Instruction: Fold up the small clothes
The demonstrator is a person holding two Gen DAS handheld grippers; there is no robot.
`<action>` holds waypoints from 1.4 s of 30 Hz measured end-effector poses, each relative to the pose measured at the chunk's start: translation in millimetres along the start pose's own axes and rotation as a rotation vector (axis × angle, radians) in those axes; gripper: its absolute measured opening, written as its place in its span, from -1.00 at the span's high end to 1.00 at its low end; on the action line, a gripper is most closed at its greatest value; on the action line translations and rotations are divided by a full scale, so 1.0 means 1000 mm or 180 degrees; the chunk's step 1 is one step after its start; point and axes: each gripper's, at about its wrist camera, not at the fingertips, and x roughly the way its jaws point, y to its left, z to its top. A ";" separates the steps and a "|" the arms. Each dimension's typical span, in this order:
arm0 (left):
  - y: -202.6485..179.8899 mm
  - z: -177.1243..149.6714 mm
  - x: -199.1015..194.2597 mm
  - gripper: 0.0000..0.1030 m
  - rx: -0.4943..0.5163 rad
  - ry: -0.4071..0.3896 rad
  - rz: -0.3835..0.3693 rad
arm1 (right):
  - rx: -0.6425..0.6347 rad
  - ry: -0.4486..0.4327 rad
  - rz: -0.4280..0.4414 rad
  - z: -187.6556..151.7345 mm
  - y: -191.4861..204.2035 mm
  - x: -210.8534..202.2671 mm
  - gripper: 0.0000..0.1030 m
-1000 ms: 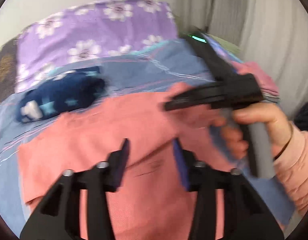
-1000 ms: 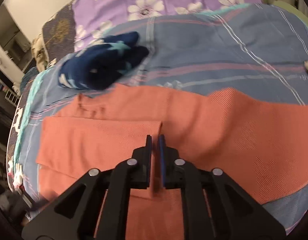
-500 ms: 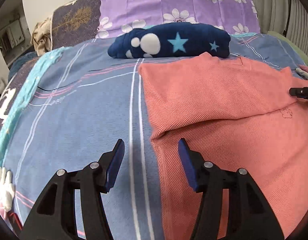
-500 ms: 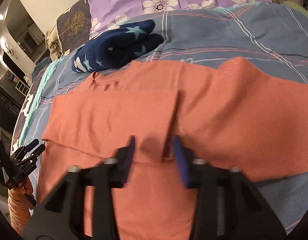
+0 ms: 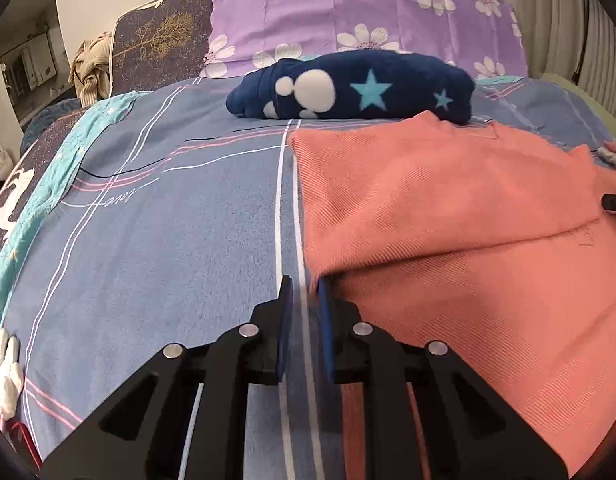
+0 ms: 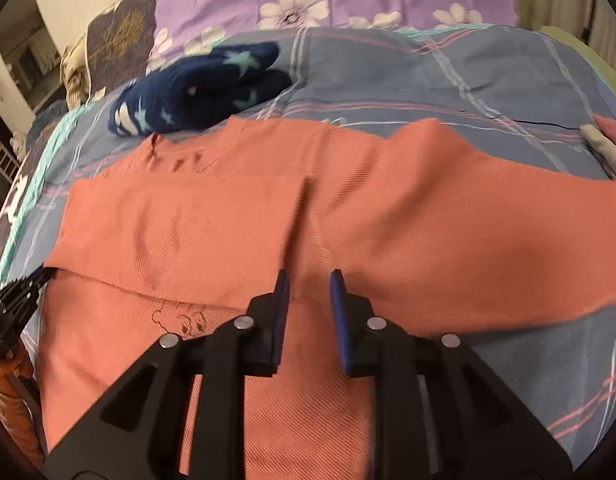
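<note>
A salmon-pink garment [image 5: 447, 208] lies flat on the striped blue bedsheet [image 5: 168, 220], one sleeve folded over its body [image 6: 188, 232]. My left gripper [image 5: 304, 284] sits low at the garment's left edge, by the corner of the fold. Its jaws are closing to a narrow gap; sheet shows between them and the cloth edge lies at the right fingertip. It also shows in the right wrist view [image 6: 28, 288]. My right gripper [image 6: 308, 280] hovers over the garment's middle beside the folded sleeve's end. Its jaws are opening with nothing pinched.
A rolled navy fleece with stars [image 5: 347, 88] lies just behind the garment's collar. Purple flowered pillows [image 5: 367, 12] line the headboard. Pink and pale cloth [image 6: 603, 148] lies at the right edge. A person's orange sleeve [image 6: 12, 380] is behind the left gripper.
The left gripper swung from above the garment's middle out to its left edge, dropped lower, and narrowed its jaws. The right gripper's jaws stand wider than a second ago, off the sleeve flap.
</note>
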 end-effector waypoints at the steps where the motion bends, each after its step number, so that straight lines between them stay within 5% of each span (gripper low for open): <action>1: 0.002 0.000 -0.009 0.70 -0.0033 -0.0041 -0.0116 | 0.0049 -0.0049 -0.0017 -0.003 -0.010 -0.008 0.59; 8: -0.020 0.041 -0.029 0.68 -0.0076 -0.0329 -0.0554 | 0.0907 -0.0438 -0.0361 -0.013 -0.109 -0.066 0.59; 10: -0.033 0.051 -0.009 0.41 -0.0066 -0.0211 -0.0620 | 0.1224 -0.0520 -0.0362 -0.019 -0.138 -0.079 0.59; 14: -0.056 0.045 0.054 0.18 0.0013 0.0245 -0.0413 | 0.1773 -0.0728 -0.0371 -0.037 -0.196 -0.105 0.48; 18: -0.063 0.039 0.053 0.09 0.0091 0.0102 -0.0288 | 0.2224 -0.0724 -0.0338 -0.052 -0.230 -0.096 0.32; 22: -0.058 0.037 0.054 0.07 0.0041 0.0097 -0.0338 | 0.2508 -0.1045 -0.0458 -0.051 -0.245 -0.081 0.08; 23: -0.059 0.036 0.054 0.07 0.0048 0.0090 -0.0328 | 0.2553 -0.1132 -0.0513 -0.046 -0.246 -0.074 0.11; 25: -0.059 0.035 0.052 0.04 0.0060 0.0084 -0.0313 | 0.2632 -0.1189 -0.0416 -0.038 -0.242 -0.066 0.79; 26: -0.058 0.035 0.052 0.04 0.0060 0.0081 -0.0311 | 0.2664 -0.1236 -0.0360 -0.035 -0.239 -0.065 0.93; 30: -0.057 0.036 0.052 0.02 0.0049 0.0084 -0.0333 | 0.1935 -0.1576 -0.0287 0.008 -0.166 -0.079 0.94; 34: -0.055 0.036 0.052 0.01 0.0025 0.0076 -0.0364 | 0.0865 -0.1463 0.0308 0.034 -0.058 -0.071 0.94; 38: -0.051 0.035 0.052 -0.03 -0.0038 0.0065 -0.0464 | -0.0363 -0.0680 0.0887 0.015 0.068 -0.016 0.80; 42: -0.049 0.035 0.052 -0.14 -0.0066 0.0059 -0.0567 | -0.0735 -0.0113 0.0793 -0.021 0.103 0.031 0.30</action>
